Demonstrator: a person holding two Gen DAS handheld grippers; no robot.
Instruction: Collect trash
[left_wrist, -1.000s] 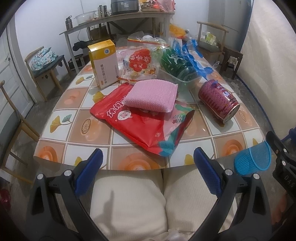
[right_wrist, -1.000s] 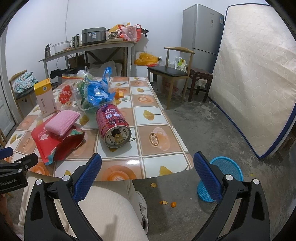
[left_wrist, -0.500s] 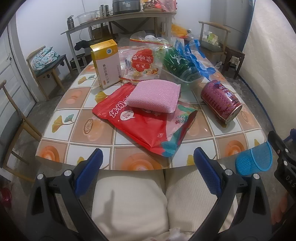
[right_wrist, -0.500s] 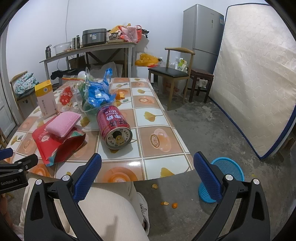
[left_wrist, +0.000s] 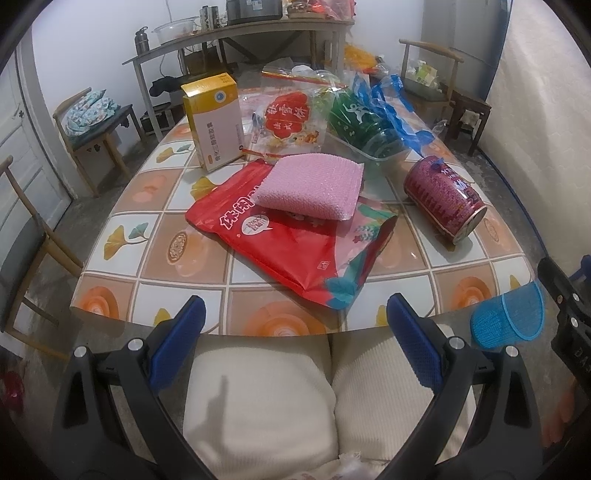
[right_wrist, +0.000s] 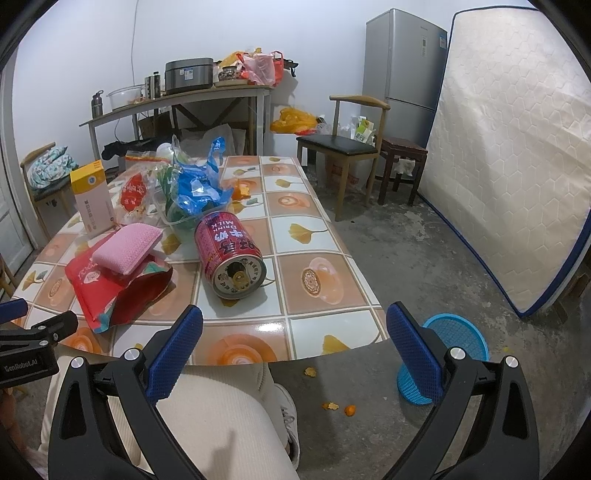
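1. Several pieces of trash lie on the tiled counter: a red drink can on its side with its opened top toward the near edge, a red snack bag lying flat, and a pink sponge resting on top of that bag.
2. Behind the sponge stands a yellow-and-white box, upright, with a clear packet printed with a red label just beside it.
3. Farther right, a clear plastic tub holds green wrappers and a crumpled blue plastic bag; the can lies just in front of this tub.
4. One blue mesh basket stands on the concrete floor beside the counter's near right corner, and small orange scraps lie on the floor near it.
5. Both claws hang short of the counter's near edge, above the person's lap in cream trousers.
6. Left claw: jaws spread wide, nothing between them.
7. Right claw: jaws likewise spread wide and empty, well apart from the can.
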